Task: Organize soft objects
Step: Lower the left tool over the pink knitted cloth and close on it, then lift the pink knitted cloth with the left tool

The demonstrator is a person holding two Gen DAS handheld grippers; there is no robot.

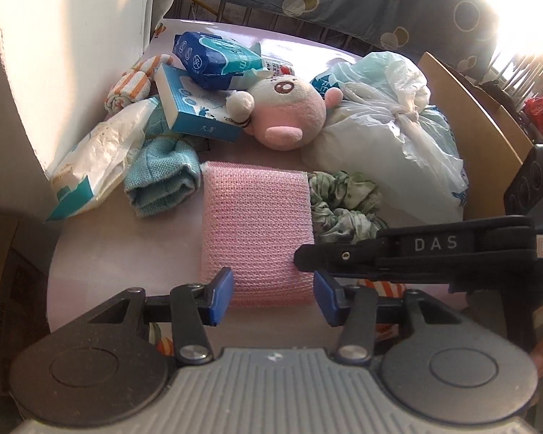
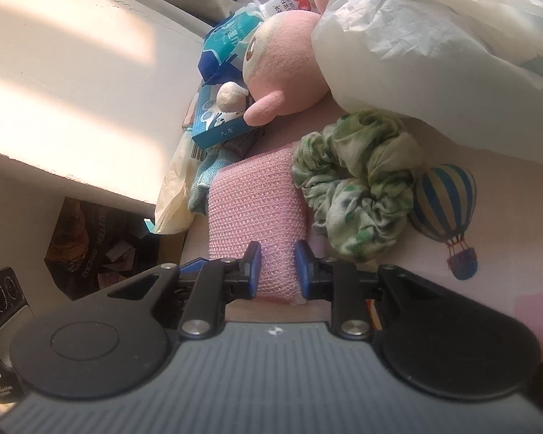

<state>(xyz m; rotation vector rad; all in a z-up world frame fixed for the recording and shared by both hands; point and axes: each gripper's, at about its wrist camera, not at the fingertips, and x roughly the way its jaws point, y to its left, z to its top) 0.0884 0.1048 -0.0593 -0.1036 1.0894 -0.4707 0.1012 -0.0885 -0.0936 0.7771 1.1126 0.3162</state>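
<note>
I can't see the near edge of the pink sponge cloth [image 1: 257, 231]; my left gripper [image 1: 273, 294] hides it, its blue pads astride that end, and whether they press I cannot tell. My right gripper [image 2: 278, 266] is clamped on the cloth's right near corner, and its body covers the fold there. A green scrunchie [image 2: 358, 184] touches the cloth's right edge. The tied plastic bag [image 1: 387, 133] hides its contents and is cut off in the right wrist view. Beyond sit a pink plush toy [image 1: 289, 108], a blue box [image 1: 195, 108], and a teal knit cloth [image 1: 163, 177]. The table [image 2: 496, 195] is pale pink with a printed balloon; a white wall [image 1: 72, 54] stands left.
</note>
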